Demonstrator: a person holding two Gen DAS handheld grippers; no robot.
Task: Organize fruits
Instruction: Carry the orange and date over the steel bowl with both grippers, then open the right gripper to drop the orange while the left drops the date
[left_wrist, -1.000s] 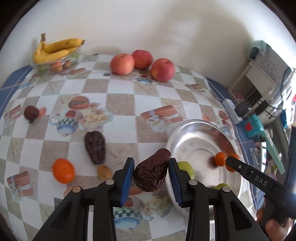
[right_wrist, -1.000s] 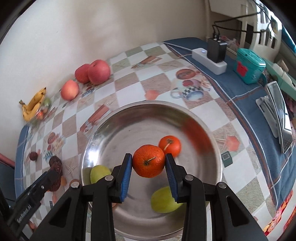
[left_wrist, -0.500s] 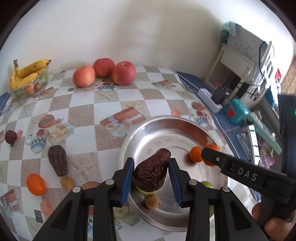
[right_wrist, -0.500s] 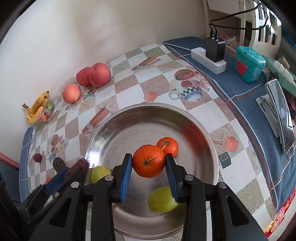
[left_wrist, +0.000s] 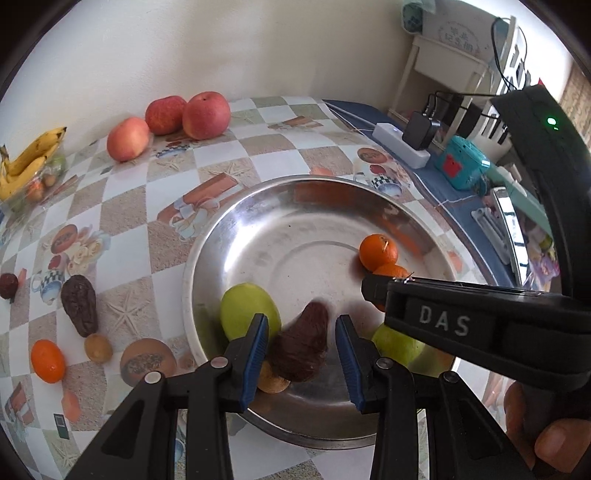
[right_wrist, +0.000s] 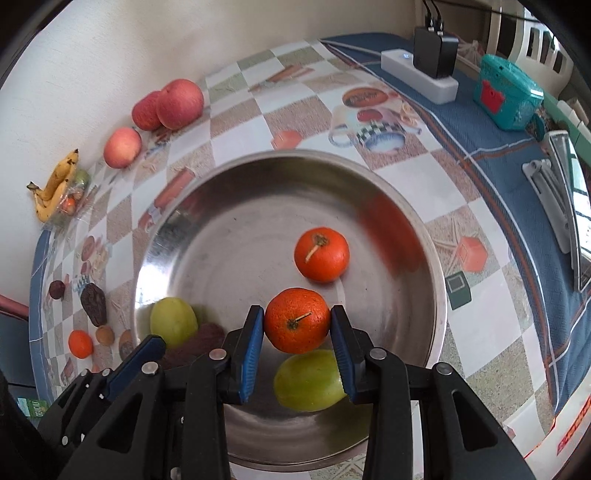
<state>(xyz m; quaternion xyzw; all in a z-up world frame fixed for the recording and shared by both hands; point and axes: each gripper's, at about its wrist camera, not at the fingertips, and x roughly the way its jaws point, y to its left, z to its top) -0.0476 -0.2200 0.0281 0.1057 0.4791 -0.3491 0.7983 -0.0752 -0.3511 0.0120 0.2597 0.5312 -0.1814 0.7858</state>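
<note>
Checkered tablecloth, steel bowl | left gripper spread around brown avocado | right gripper pinching orange | risk: released fruit rolling into green fruit

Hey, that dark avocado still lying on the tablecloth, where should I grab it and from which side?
Grip the avocado across its wide lower belly, coming from above with the jaws either side of its long axis. It lies flat, narrow end away; the small brown fruit sits close by its wide end, so stay clear of that.
</note>
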